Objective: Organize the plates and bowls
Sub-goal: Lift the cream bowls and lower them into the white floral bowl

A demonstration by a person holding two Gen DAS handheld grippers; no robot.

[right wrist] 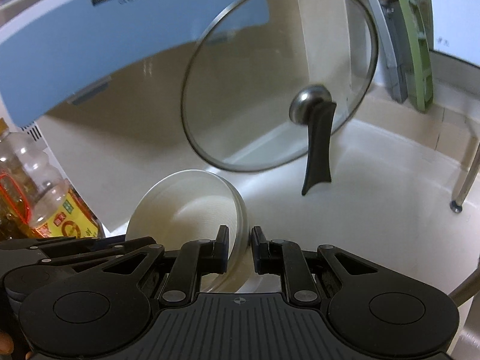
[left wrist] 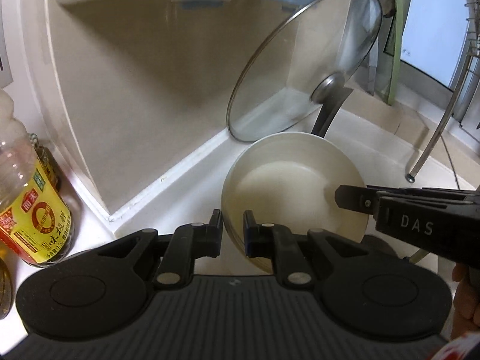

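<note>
Above a white counter (left wrist: 186, 186), in the corner where the beige wall meets it, a white bowl (left wrist: 288, 192) is carried tilted between two grippers. From the left wrist view, the left gripper (left wrist: 233, 225) is clenched on the bowl's near-left rim, one finger outside the wall and one inside. The right gripper (right wrist: 240, 244) pinches the opposite rim in the same way; from the left view its black finger lies across the bowl's inner right side. Behind the bowl a glass lid (right wrist: 279, 75) with a metal knob leans against the wall, propped by a black handle (right wrist: 319, 147). A bottle (left wrist: 33, 204) with a yellow label stands at the left, beside a blue and white appliance (right wrist: 90, 45).
</note>
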